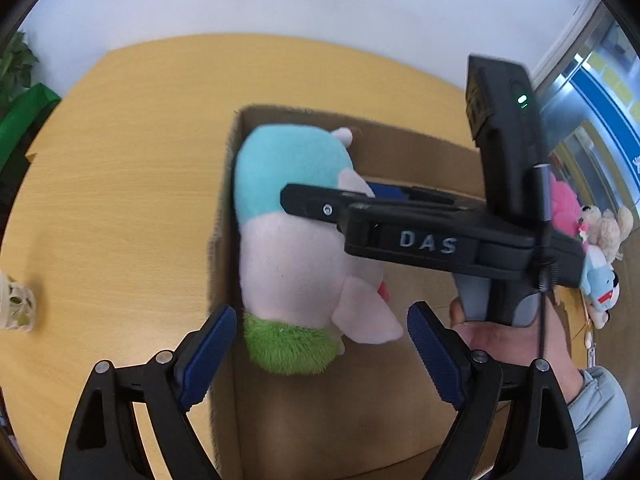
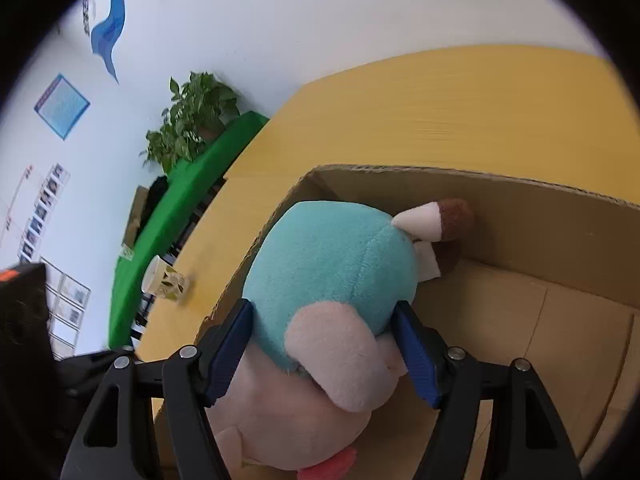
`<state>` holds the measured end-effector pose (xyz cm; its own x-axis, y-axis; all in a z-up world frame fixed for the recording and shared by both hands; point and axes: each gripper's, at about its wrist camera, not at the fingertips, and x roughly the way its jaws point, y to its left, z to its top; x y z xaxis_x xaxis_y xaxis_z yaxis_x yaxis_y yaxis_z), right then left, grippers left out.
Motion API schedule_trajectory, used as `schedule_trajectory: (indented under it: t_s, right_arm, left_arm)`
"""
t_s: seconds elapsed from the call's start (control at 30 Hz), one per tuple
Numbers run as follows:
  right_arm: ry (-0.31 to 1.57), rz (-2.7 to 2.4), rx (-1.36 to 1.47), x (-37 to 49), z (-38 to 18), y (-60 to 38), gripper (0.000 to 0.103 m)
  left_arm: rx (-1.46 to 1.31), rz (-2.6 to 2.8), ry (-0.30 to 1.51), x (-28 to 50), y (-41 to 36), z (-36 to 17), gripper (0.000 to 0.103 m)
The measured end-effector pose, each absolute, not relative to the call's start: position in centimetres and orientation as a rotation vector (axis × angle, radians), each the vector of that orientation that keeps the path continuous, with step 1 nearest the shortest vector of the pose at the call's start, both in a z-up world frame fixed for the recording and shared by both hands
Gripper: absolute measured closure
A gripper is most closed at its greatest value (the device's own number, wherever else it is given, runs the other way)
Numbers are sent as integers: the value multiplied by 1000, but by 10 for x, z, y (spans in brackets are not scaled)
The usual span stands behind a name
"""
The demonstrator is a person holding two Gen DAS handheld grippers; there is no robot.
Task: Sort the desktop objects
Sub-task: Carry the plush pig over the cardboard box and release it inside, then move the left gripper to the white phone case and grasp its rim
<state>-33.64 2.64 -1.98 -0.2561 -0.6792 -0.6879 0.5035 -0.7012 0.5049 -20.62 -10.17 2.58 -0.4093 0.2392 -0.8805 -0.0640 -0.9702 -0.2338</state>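
A plush toy (image 1: 296,264) with a teal head, pale pink body and green base hangs inside an open cardboard box (image 1: 420,156) on the yellow wooden table (image 1: 120,200). My right gripper (image 2: 324,352) is shut on the plush toy (image 2: 332,280) at its head, holding it over the box (image 2: 520,216). The right gripper also shows in the left wrist view, its fingers (image 1: 320,204) reaching in from the right. My left gripper (image 1: 320,356) is open and empty, its blue pads either side of the toy's green base, just short of it.
A patterned cup (image 2: 164,280) stands on the table left of the box, also at the left edge in the left wrist view (image 1: 16,304). More plush toys (image 1: 600,248) lie at the right. A plant (image 2: 192,120) and green cloth (image 2: 180,200) are beyond the table.
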Motion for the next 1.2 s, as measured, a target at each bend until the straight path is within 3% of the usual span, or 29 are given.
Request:
schedule_trajectory:
  t_s: [0.1,0.23,0.43,0.5,0.67,0.77,0.87,1.03,1.2]
  right_arm:
    - [-192,-2036,1218,-349,6,1,30]
    - [-278,-2100,1103,-329,57,45,29]
    - [-129,-2216,905,-218,153,138,13]
    - [-40,-2282,887,-177,161,168,0]
    - [-42,-2387,1081,-112,96,240,0]
    - [-55,-2392,1285,-101,37,266,0]
    - [-57,-2414,1294,-92,12,278,1]
    - [11,-2471,1217,-72,2,285,1]
    - [32,-2564,1153,-47,31,287,1]
  left_arm:
    - [-1556,2551,-231,-182,-113,37,13]
    - [-1435,2610,-244,-163,-126,57,12]
    - [-1267,2612,-179,-116,-108,56,6]
    - [-1247,2590,-171,-125,-103,59,6]
    - [-1294,2542,-233,-113,-77,46,6]
    - [-1366,2560,-159,-109,-65,29,6]
    - [-1415,2598,-72,-102,-56,16,6]
    - [-1450,2626,50,-90,-41,10,6]
    - [-1347,2762,-36,-63,-52,39,8]
